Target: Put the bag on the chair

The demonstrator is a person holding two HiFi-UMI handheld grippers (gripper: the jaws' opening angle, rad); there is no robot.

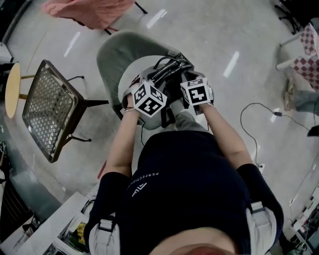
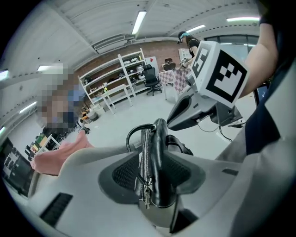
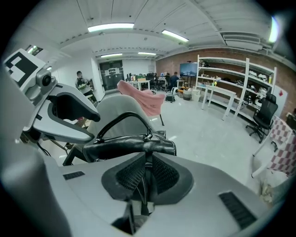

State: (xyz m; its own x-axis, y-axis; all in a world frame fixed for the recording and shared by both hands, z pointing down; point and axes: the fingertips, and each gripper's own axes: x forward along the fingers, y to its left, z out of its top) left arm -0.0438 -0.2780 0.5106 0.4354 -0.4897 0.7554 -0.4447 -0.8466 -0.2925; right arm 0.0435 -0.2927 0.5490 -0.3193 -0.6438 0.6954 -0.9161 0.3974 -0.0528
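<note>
Left gripper (image 2: 153, 175): the jaws are clamped on one end of the bag (image 2: 156, 152), pads pressing both faces beside the zip. In the head view this gripper (image 1: 153, 83) sits at the bag's 8 o'clock side.

Right gripper (image 3: 145, 179): the jaws are drawn almost together on a thin black fold or strap at the other end of the bag (image 3: 132, 147). In the head view this gripper (image 1: 188, 79) sits at the bag's 4 o'clock side.

Bag (image 1: 172, 68): black, with its handle loop arched upward, carried between both grippers over the pale seat of the chair (image 1: 115, 56). The chair's grey-green backrest lies at 10 o'clock of the bag. Whether the bag's underside touches the seat cannot be determined.

Surroundings, head view: a mesh-seat chair (image 1: 50, 107) stands at 9 o'clock of the chair, well apart. A pink cloth (image 1: 89, 11) lies at 11 o'clock, near the frame's top edge. A round table (image 1: 12, 89) is at 9 o'clock, at the left edge.
</note>
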